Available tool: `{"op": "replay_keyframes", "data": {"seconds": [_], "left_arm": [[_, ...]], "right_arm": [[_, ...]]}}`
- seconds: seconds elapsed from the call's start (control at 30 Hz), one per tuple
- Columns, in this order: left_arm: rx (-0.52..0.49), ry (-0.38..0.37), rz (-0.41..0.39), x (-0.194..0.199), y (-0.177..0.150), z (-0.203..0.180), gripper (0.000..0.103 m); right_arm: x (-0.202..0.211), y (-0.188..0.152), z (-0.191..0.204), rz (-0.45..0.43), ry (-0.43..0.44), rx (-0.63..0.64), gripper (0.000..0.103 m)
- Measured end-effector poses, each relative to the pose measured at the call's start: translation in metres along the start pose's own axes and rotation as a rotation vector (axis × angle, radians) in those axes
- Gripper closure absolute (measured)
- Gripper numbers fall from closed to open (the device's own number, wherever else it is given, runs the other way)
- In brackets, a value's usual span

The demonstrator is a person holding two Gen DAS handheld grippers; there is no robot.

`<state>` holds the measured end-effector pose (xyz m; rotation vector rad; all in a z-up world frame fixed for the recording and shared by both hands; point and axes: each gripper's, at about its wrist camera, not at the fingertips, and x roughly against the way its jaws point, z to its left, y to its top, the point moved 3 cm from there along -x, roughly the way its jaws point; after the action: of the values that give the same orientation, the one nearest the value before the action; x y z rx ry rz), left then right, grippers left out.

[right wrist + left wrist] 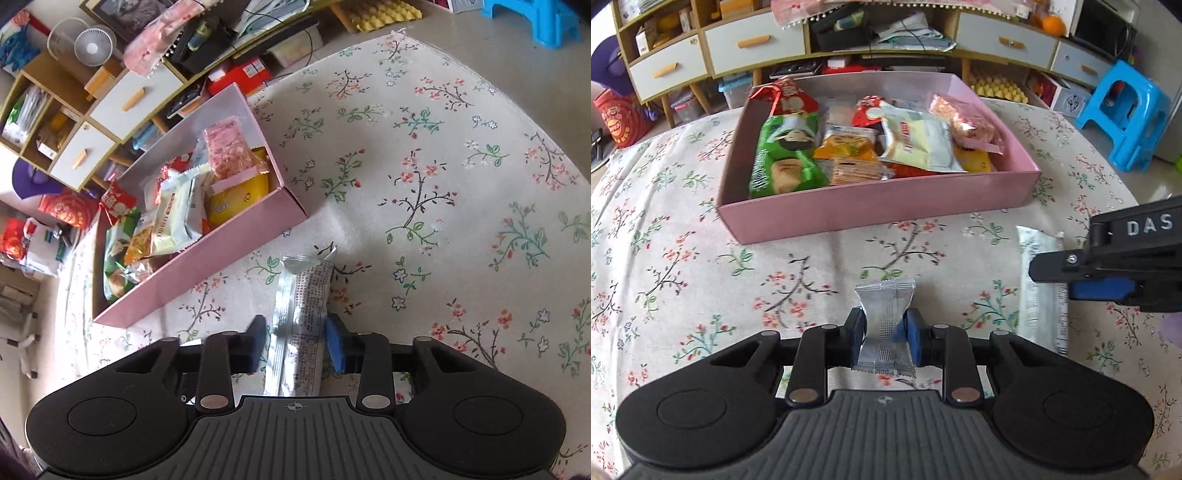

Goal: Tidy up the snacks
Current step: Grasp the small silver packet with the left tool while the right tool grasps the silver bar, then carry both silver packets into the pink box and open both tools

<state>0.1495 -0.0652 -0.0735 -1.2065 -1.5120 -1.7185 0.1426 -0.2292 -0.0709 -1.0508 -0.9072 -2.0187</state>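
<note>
My left gripper [884,330] is shut on a small silver snack packet [885,314], squeezed at its middle, just above the floral tablecloth and in front of the pink box [879,206]. The box holds several snack packs. My right gripper [297,338] straddles a long white snack bar packet [301,317] lying on the cloth; its pads sit at the packet's sides, and I cannot tell if they press it. The same packet [1039,291] and the right gripper [1049,269] show at the right of the left wrist view. The pink box [207,269] is to the packet's left.
The table has a floral cloth [701,280]. Behind it stand a drawer cabinet [753,44] with clutter, a blue plastic stool [1123,110] at the right, and a yellow egg tray [997,88]. A small fan [92,46] stands on the cabinet.
</note>
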Motion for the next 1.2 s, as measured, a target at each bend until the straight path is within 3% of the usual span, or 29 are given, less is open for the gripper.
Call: {"op": "replay_keyframes", "data": {"seconds": [0.4,0.5,1.2], "left_arm": [[-0.009,-0.001,0.0,0.001,-0.004,0.008,0.078],[-0.017,0.004,0.0,0.001,-0.004,0.008,0.08],[0.0,-0.026,-0.034,0.031,-0.004,0.032,0.082]], "right_arm": [[-0.011,-0.013,0.002,0.047,-0.073,-0.034,0.063],[-0.01,-0.014,0.003,0.046,-0.092,-0.014,0.072],[0.02,-0.026,0.023,0.005,-0.112,0.147,0.073]]}}
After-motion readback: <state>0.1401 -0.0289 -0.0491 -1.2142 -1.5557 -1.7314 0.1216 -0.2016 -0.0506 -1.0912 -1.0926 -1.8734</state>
